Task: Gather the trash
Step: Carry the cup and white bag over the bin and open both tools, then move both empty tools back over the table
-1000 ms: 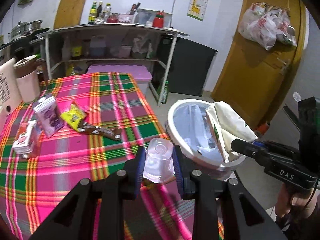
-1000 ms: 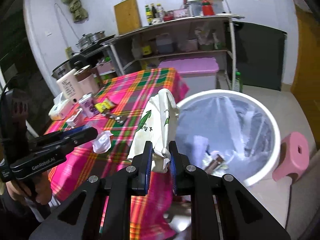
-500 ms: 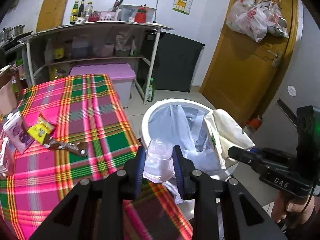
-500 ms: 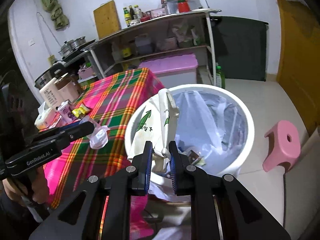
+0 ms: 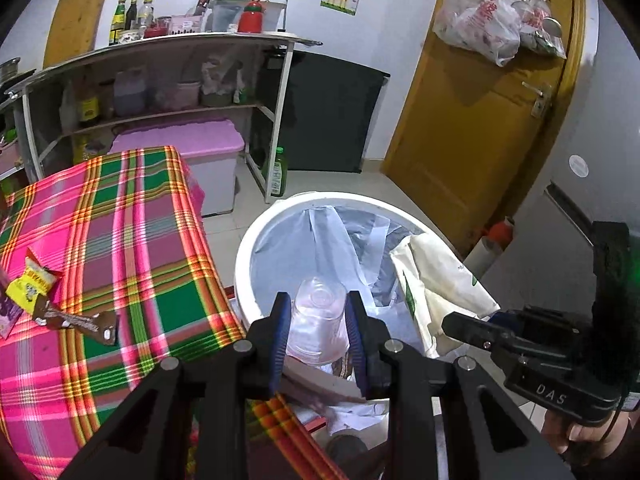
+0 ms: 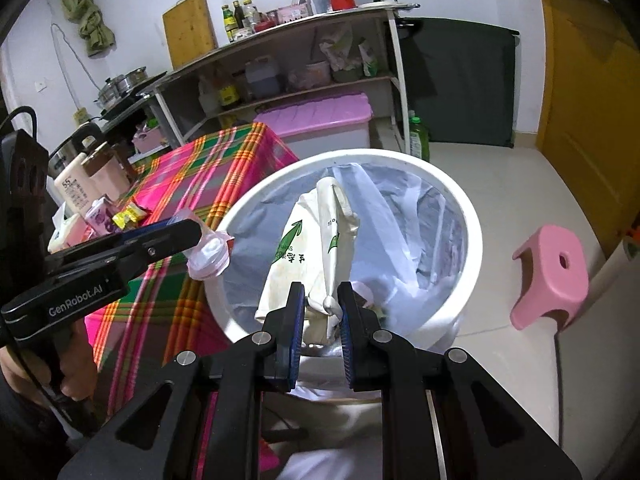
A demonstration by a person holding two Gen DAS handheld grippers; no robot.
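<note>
Trash in my two tools: the left gripper (image 5: pixel 319 322) is clamped on a clear plastic cup (image 5: pixel 318 326), and the right gripper (image 6: pixel 321 322) is closed tight on a crumpled cream paper bag (image 6: pixel 310 254) with green printed leaves and some characters on it. The cup is transparent, a little pinkish, and it lies with its bottom pointing away from the camera. The bag is creased and stained, and its top part stands up above the fingers.

Both things are now over the white bin (image 6: pixel 474 236), which has a pale plastic liner (image 5: pixel 320 240) inside. In the right wrist view the cup sits at the near left rim of the bin, beside the edge of the checked tablecloth (image 5: pixel 120 220). The bag hangs inside the rim, over the liner.

One second ago the cup was over the tablecloth and the bin was to its right. Since then both hands have moved toward the bin, and the bin now fills the middle of both views. On the cloth a yellow wrapper (image 5: pixel 34 286) and a brown wrapper (image 5: pixel 86 324) stay where they were.
</note>
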